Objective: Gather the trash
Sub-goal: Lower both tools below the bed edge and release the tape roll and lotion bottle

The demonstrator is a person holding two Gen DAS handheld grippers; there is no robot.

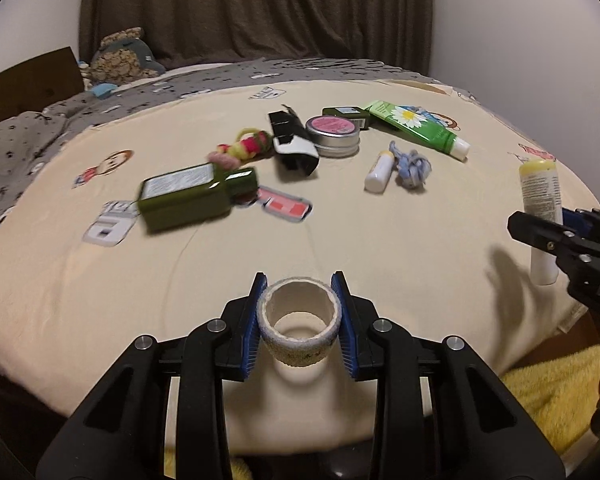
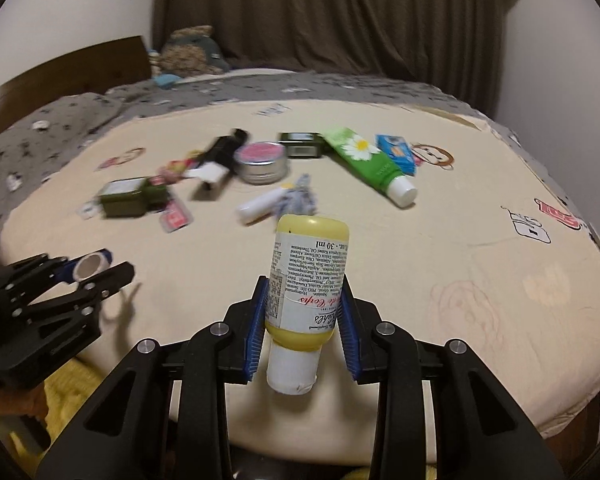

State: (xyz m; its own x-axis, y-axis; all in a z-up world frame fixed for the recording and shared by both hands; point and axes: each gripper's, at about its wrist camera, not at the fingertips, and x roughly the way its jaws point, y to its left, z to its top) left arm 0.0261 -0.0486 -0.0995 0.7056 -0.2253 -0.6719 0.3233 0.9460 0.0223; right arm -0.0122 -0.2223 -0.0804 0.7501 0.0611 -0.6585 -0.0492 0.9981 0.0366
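Left wrist view shows the left gripper (image 1: pixel 299 322) with its blue pads closed on a short off-white tape roll with a cardboard core (image 1: pixel 299 322), held above the near edge of the cream printed bedspread (image 1: pixel 380 232). Its open bore points roughly forward and up toward the camera's line; I judge it light and stiff enough, though a hard squeeze could crush the ring, so the outer wall is the right hold. Right wrist view shows the right gripper (image 2: pixel 303 320) clamped on a small yellow plastic bottle with a white cap (image 2: pixel 306 280), long axis running along the fingers, cap toward the camera. It looks light and smooth, perhaps slippery; the labelled mid-body gives the surest grip. Other toiletries lie scattered farther back.
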